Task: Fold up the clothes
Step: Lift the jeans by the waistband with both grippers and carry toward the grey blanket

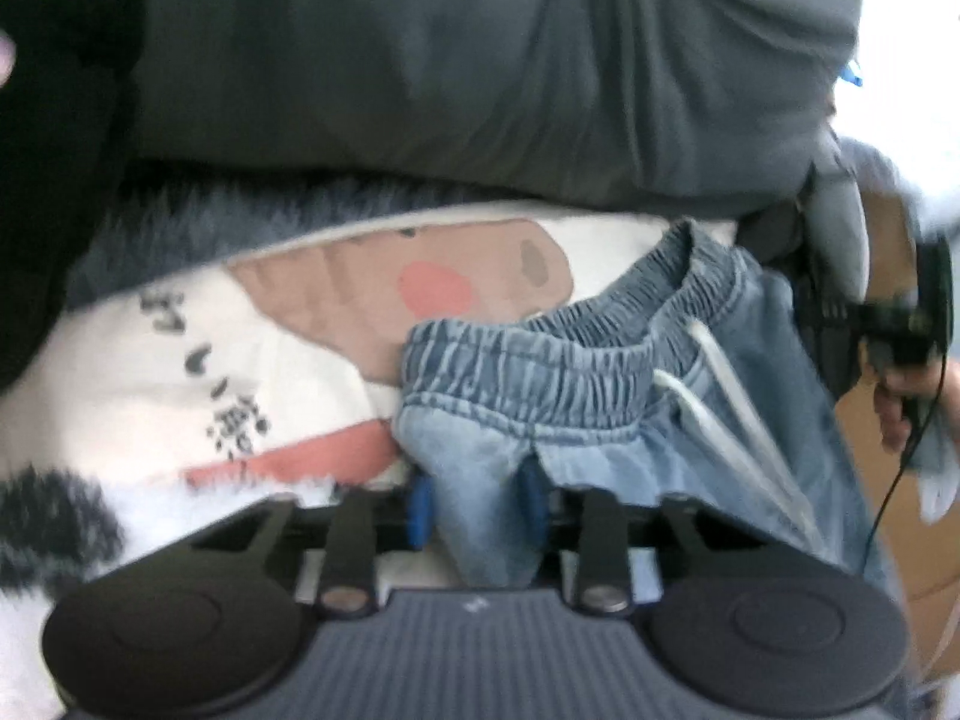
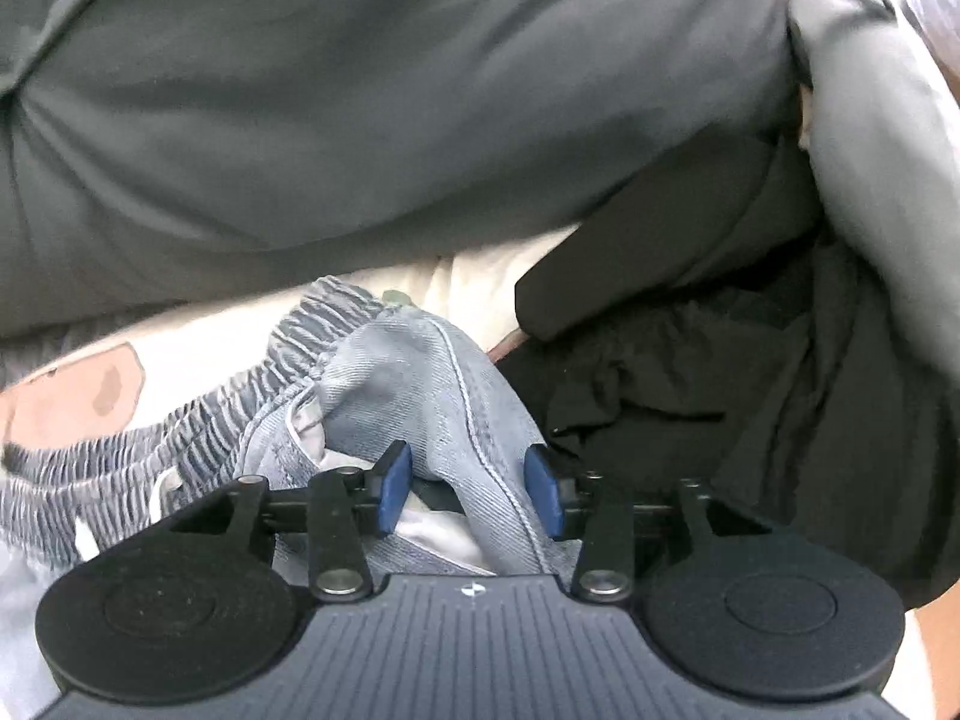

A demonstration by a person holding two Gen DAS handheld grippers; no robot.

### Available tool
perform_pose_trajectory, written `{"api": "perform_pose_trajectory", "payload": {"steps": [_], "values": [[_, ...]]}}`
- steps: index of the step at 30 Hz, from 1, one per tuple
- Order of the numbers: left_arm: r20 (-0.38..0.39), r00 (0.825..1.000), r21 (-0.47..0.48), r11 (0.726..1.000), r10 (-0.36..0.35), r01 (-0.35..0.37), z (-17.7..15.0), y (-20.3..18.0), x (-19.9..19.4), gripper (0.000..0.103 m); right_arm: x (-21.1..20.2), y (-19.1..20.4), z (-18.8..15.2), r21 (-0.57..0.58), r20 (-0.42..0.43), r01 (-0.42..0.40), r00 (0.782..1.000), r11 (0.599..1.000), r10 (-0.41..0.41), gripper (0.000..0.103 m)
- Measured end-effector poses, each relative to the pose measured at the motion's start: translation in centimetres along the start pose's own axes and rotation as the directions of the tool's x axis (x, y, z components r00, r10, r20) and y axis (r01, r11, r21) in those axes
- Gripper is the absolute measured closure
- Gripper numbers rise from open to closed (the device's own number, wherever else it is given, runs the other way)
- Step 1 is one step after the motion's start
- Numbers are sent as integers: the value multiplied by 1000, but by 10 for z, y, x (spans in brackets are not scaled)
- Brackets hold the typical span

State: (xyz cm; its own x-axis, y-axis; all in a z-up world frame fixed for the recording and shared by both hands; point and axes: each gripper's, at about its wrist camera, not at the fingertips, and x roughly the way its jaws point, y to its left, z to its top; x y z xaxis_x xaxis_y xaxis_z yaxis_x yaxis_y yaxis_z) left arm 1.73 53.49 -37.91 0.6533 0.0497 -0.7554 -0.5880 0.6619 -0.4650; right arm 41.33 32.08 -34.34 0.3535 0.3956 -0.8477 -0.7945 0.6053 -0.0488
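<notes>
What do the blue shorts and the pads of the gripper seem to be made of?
Shorts: likely light-washed denim or chambray, matte; twill weave, stitched seam and gathered elastic waistband show. Pads on the right hand-held gripper: probably blue rubber or soft plastic, smooth, slightly shiny.

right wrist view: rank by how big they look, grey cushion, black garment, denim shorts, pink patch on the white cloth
1. grey cushion
2. black garment
3. denim shorts, close to the camera, so its rank against the black garment is unsure
4. pink patch
</notes>
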Motion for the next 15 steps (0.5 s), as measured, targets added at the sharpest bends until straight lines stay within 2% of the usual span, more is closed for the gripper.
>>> {"api": "perform_pose_trajectory", "payload": {"steps": [2, 4, 5, 6, 7, 9, 15], "values": [[13, 1000, -46, 999, -21, 21, 0, 3, -7, 96, 1, -1, -4, 10, 16, 24, 1000, 1000, -24, 55], [54, 998, -68, 997, -31, 35, 3, 3, -21, 98, 1, -4, -6, 41, -7, 1, 1000, 999, 0, 60], [75, 997, -68, 997, -33, 38, 5, 1, -29, 98, 1, -2, -7, 25, -23, -4, 1000, 1000, 5, 75], [90, 995, -52, 998, -29, 34, 6, -2, -36, 99, 0, 2, -7, -6, -37, -1, 999, 1000, 1, 82], [99, 995, -32, 999, -19, 22, 6, -6, -42, 98, -3, 7, -6, -29, -46, 8, 999, 1000, -10, 97], [114, 993, -10, 1000, -1, 2, 9, -10, -51, 98, -16, 17, 2, -25, -30, 8, 999, 1000, -9, 98], [155, 987, -18, 999, 34, -31, 24, -5, -74, 99, -52, 45, 27, -98, 74, 0, 997, 995, 8, 98]]}}
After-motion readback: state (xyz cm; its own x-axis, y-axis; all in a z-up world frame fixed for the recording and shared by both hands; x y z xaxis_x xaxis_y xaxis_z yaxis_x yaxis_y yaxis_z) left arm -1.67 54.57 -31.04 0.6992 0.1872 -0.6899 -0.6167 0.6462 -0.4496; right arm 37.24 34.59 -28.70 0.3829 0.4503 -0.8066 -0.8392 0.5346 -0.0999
